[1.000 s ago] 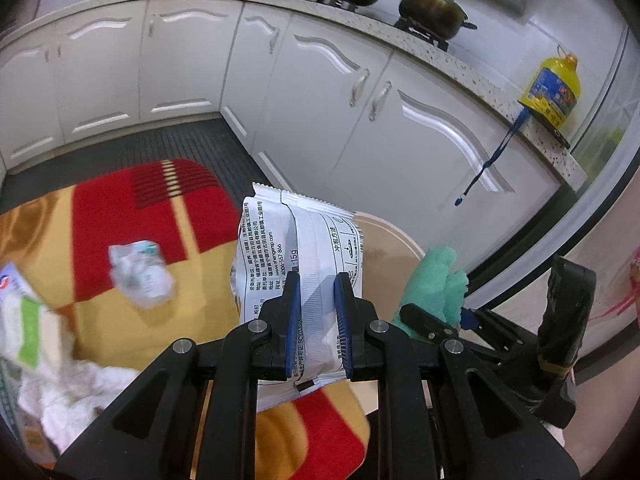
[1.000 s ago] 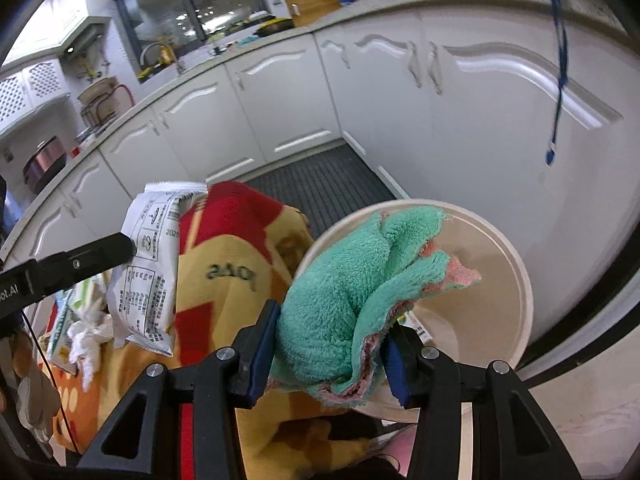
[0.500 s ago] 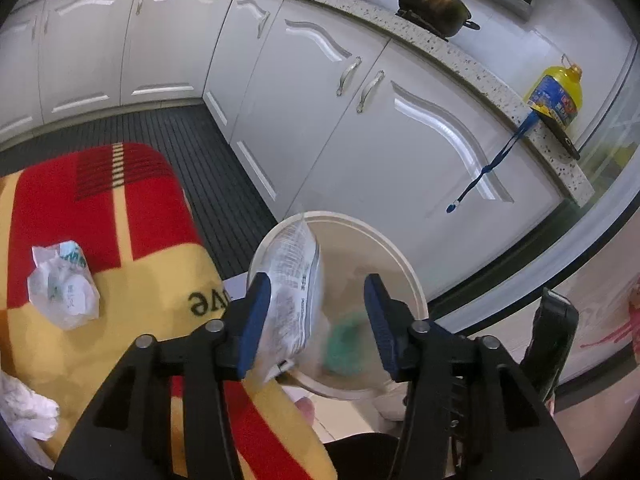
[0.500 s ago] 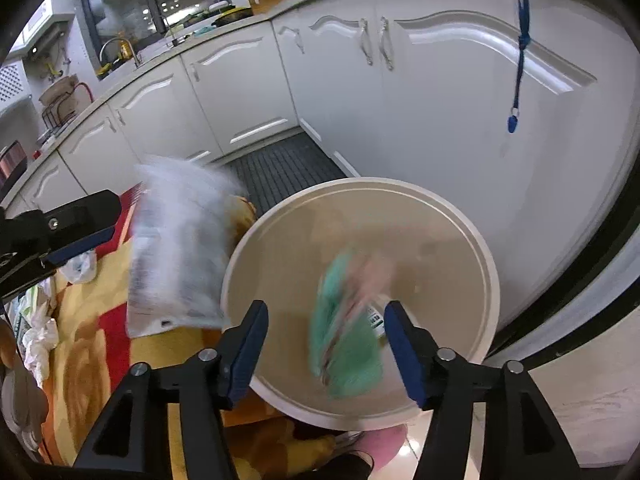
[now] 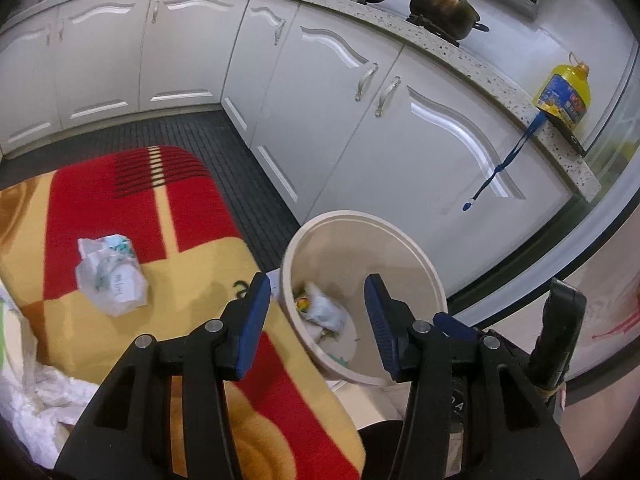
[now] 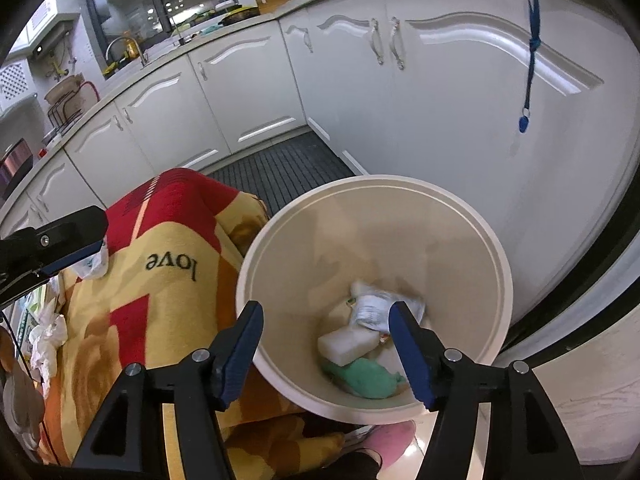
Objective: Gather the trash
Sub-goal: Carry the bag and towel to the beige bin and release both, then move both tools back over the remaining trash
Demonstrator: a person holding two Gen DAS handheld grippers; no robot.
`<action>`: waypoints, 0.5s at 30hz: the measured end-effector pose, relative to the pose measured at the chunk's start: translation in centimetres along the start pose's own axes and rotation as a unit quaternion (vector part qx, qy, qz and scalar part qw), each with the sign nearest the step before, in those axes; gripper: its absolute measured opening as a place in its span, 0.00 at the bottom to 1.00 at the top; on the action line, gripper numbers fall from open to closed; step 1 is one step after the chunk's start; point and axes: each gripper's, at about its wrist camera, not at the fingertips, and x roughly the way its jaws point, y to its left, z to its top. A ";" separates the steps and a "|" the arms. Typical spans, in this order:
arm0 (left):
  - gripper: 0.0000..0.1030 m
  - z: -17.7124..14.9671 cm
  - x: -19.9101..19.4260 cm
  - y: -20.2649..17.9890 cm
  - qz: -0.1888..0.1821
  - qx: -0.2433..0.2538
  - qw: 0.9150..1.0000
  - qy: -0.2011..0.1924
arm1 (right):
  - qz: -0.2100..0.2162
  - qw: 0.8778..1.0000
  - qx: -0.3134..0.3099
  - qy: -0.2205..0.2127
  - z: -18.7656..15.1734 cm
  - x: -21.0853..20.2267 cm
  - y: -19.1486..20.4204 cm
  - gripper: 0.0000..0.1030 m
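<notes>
Cream bin point(image 6: 496, 256), red-and-yellow patterned blanket point(image 5: 192, 264), green cloth point(image 6: 366, 378), white cabinets point(image 5: 320, 80), yellow bottle point(image 5: 564, 94)

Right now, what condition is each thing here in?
Left gripper: jaws open, nothing held.
Right gripper: jaws open, nothing held.
Bin: uncovered, trash inside.
Green cloth: lying in bin.
Crumpled bag: uncollected, on blanket.
Cabinet doors: shut.

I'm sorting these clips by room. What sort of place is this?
A home kitchen: white cabinets under a speckled counter, a pot on the stove, and a bottle of cooking oil.
</notes>
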 end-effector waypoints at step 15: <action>0.56 -1.7 -4.8 3.5 0.046 -0.015 0.998 -0.027 | 0.027 0.999 -0.029 -0.021 0.6 -2.0 4.8 0.67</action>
